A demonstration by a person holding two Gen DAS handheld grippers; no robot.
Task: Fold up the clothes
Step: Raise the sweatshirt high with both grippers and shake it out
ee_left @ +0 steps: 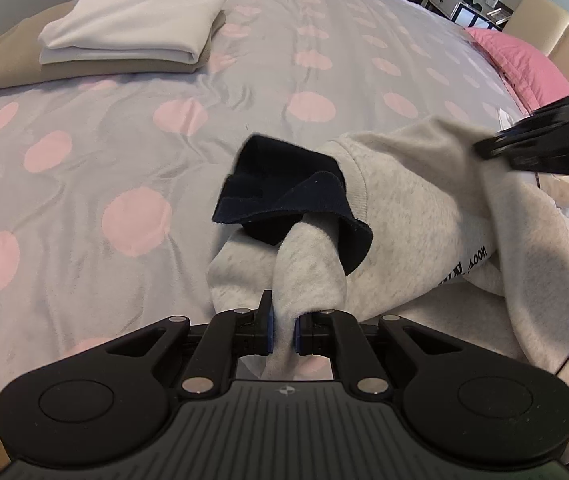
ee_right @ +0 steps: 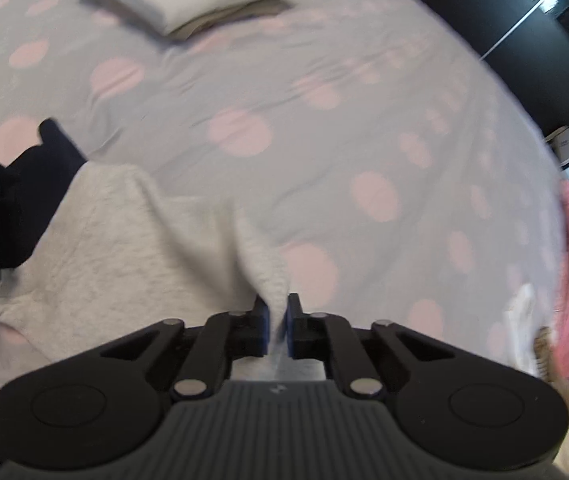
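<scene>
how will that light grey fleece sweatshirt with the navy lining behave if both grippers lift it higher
Probably floppy: the light grey fleece sweatshirt already droops and bunches between the left gripper and right gripper. Its thick fleece looks fairly heavy, so expect sag. The navy lining has flopped outward and may keep spilling.

sweatshirt (ee_left: pixel 404 216) on bed (ee_left: pixel 124 160) near front edge, folded stack (ee_left: pixel 132 24) far behind left, pillow (ee_left: pixel 524 64) far right
</scene>
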